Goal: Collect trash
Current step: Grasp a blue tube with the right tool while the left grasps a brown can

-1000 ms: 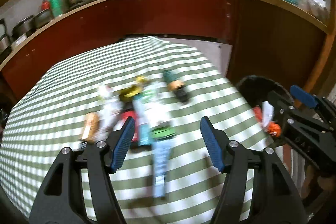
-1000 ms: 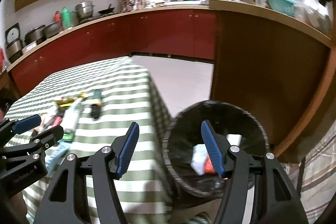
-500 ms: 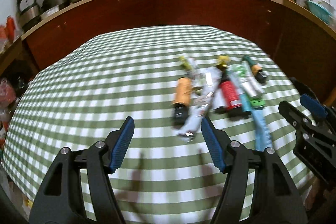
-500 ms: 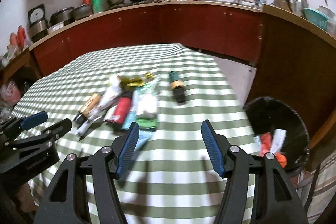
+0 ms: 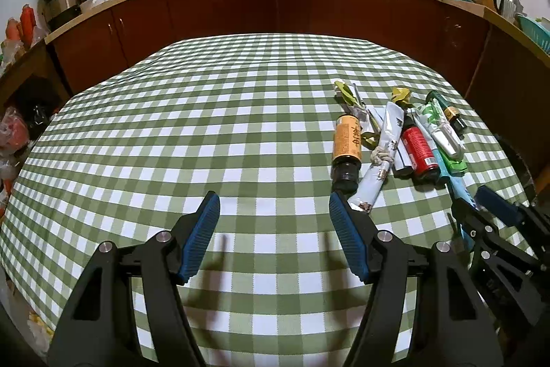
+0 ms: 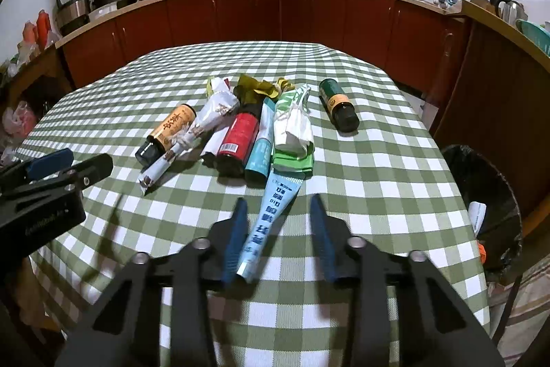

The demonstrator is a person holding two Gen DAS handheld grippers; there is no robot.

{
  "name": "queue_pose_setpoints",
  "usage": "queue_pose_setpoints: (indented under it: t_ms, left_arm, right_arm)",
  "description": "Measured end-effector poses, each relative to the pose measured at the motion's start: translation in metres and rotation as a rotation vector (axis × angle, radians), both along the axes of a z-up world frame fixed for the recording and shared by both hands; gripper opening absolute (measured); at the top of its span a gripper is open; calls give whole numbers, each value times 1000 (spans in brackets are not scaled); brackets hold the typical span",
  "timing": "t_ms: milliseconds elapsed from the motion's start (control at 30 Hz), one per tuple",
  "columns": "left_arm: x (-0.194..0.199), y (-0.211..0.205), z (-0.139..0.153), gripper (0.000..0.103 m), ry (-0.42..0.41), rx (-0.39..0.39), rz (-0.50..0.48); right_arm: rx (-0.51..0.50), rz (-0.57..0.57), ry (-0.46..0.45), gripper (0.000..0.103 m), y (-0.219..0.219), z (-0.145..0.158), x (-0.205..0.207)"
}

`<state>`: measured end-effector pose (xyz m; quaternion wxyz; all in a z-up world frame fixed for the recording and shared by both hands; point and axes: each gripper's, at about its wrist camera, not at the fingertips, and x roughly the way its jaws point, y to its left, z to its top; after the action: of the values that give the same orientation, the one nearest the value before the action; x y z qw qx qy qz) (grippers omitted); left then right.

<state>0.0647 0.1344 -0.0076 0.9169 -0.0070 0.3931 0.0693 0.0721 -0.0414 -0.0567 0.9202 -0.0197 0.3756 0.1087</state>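
Left claw (image 5: 271, 222) hangs released over bare checked surface (image 5: 206, 126); trash lies to its right, the orange-labelled bottle (image 5: 346, 148) nearest, the bin cut off at the frame edge. Right claw (image 6: 276, 229) is closing around the pale blue tube (image 6: 271, 222), pads apparently not yet pressing; black bin (image 6: 481, 205) sits beyond the surface's right edge.

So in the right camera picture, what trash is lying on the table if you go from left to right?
Orange bottle → white wrapper → red can → blue tube → green bottle. The crumpled packets in the middle overlap too much to place.
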Motion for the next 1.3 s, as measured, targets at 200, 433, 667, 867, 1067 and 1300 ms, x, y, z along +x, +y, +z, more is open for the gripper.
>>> queue_pose_setpoints:
  t_ms: [200, 433, 667, 867, 1067, 1300]
  left_arm:
    - [3, -12, 0, 65, -5, -6, -25]
    - [9, -28, 3, 64, -17, -3, -53]
    - [21, -34, 2, 64, -13, 2, -55]
    - [41, -32, 1, 64, -2, 6, -49]
    - [63, -34, -6, 64, 27, 2, -53]
    - [77, -38, -13, 57, 47, -1, -80]
  right_arm:
    - [6, 7, 13, 15, -2, -2, -4]
    - [25, -6, 12, 14, -18, 1, -10]
    - [22, -40, -5, 14, -39, 5, -16]
    - [24, -83, -28, 14, -56, 10, -5]
    - [29, -110, -53, 14, -70, 16, 13]
    - [36, -118, -64, 14, -80, 20, 34]
